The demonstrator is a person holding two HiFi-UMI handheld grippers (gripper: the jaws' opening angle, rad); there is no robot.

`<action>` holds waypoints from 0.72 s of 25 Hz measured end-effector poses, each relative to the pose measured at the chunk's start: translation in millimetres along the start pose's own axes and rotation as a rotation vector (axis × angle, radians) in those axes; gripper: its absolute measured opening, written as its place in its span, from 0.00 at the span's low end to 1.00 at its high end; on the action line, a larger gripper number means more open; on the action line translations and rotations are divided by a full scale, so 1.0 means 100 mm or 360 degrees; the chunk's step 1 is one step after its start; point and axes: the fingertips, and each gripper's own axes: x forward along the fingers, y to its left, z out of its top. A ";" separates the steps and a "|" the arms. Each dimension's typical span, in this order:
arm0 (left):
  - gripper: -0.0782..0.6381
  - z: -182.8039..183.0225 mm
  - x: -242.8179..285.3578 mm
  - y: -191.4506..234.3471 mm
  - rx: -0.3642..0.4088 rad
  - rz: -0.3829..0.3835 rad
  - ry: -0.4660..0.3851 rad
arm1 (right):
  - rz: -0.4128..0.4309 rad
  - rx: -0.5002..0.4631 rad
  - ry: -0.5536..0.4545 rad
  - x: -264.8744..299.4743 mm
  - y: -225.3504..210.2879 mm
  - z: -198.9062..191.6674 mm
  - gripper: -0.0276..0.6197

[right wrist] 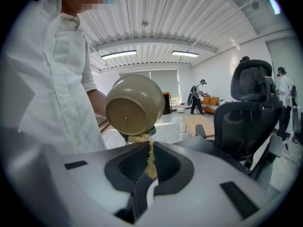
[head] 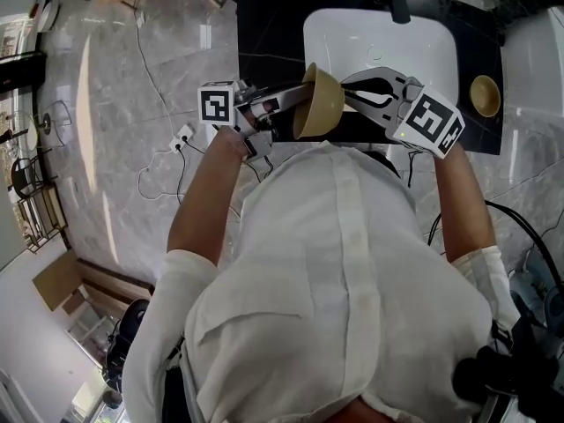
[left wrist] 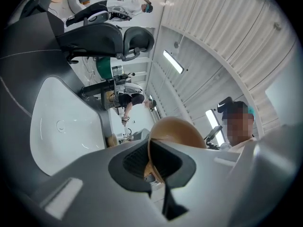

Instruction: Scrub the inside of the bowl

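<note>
A tan bowl [head: 322, 102] is held on its side over the black counter's front edge, its opening turned left. My left gripper [head: 298, 106] is shut on its rim; in the left gripper view the rim [left wrist: 152, 162] runs between the jaws, with the bowl [left wrist: 180, 130] above them. My right gripper [head: 350, 95] is shut on a tan fibrous scrubber [right wrist: 149, 161]. The scrubber's top reaches the lower edge of the bowl [right wrist: 134, 104], whose underside faces this camera. The bowl's inside is hidden in every view.
A white sink [head: 379, 38] is set in the black counter [head: 264, 33], with a dark faucet [head: 401, 5] behind it. A second small tan bowl [head: 485, 95] stands on the counter at right. Cables [head: 167, 161] trail over the marble floor at left.
</note>
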 end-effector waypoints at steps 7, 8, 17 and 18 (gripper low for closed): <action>0.13 -0.07 -0.09 -0.01 0.0055 -0.0033 0.0161 | -0.0124 0.0059 0.0006 0.07 -0.03 0.01 0.08; 0.13 -0.08 -0.10 -0.01 0.0068 -0.0032 0.0183 | -0.0150 0.0065 0.0017 0.07 -0.03 0.00 0.08; 0.13 -0.25 -0.19 0.19 0.0193 0.0132 0.0385 | -0.0301 0.0113 -0.0026 -0.06 -0.04 0.19 0.08; 0.13 -0.25 -0.18 0.21 0.0193 0.0136 0.0385 | -0.0311 0.0119 -0.0036 -0.07 -0.03 0.22 0.08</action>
